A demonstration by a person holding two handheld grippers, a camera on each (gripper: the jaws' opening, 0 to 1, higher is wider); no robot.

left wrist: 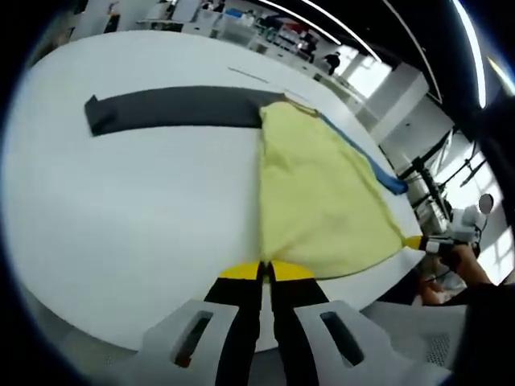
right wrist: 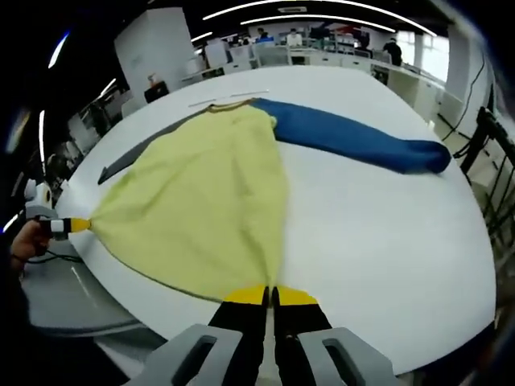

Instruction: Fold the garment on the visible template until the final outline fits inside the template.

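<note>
A garment with a yellow body [left wrist: 322,193] lies on the round white table [left wrist: 145,225]. Its grey sleeve [left wrist: 173,108] stretches left and its blue sleeve [left wrist: 366,157] runs along the right edge. My left gripper [left wrist: 265,271] is shut on one hem corner, near the table's edge. In the right gripper view the yellow body [right wrist: 209,193] spreads ahead, with the blue sleeve [right wrist: 354,138] to the right and the grey sleeve [right wrist: 137,158] to the left. My right gripper [right wrist: 269,295] is shut on the other hem corner. The hem is pulled taut between the two grippers.
The right gripper [left wrist: 418,243], held by a hand, shows at the right of the left gripper view. The left gripper [right wrist: 71,226] shows at the left of the right gripper view. A thin strip [right wrist: 229,98] lies beyond the collar. Desks and people stand behind the table.
</note>
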